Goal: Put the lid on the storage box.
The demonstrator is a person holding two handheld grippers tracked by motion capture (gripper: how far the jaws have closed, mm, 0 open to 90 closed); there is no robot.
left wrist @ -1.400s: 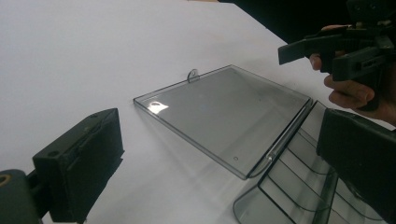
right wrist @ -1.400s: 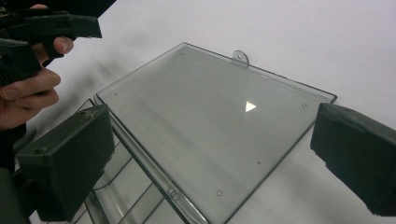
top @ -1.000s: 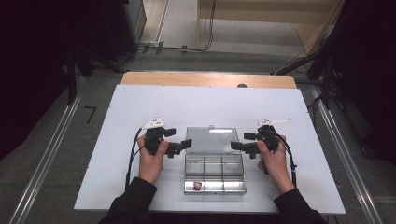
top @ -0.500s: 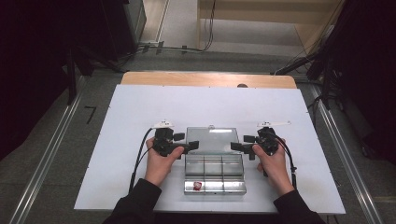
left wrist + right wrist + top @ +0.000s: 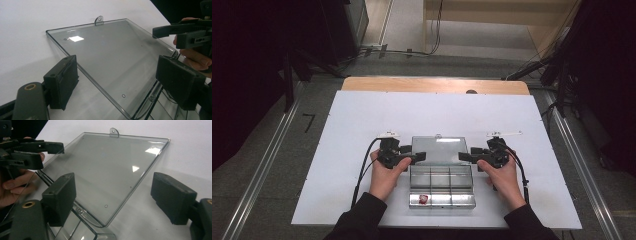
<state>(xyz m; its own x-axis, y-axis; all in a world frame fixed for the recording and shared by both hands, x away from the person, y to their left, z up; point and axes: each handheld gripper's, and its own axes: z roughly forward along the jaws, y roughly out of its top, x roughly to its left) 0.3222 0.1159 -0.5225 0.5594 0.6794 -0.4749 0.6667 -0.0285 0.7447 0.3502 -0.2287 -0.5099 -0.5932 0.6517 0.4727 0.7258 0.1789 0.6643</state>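
Note:
A clear plastic compartment box [image 5: 441, 181] lies on the white table [image 5: 362, 120], its clear lid [image 5: 439, 148] folded back flat behind it. A small red item [image 5: 424, 199] sits in a front compartment. My left gripper [image 5: 419, 157] points at the lid's left edge near the hinge. In the left gripper view the lid [image 5: 112, 55] has that edge between the jaws of my left gripper [image 5: 120, 82]; they have just been closing, with the pads still clear of it. My right gripper [image 5: 464, 156] mirrors this on the right; its jaws [image 5: 120, 200] straddle the lid [image 5: 110, 167], also just closing.
The lid has a small hanging tab [image 5: 99, 20] at its far edge. Bare white table surface spreads around the box, with a wooden strip [image 5: 434, 85] along its far side. Metal rails [image 5: 259, 175] run along the floor on both sides.
My left hand has slid right toward the lid's edge. The right gripper has edged slightly inward. Both pairs of jaws look narrower than before.

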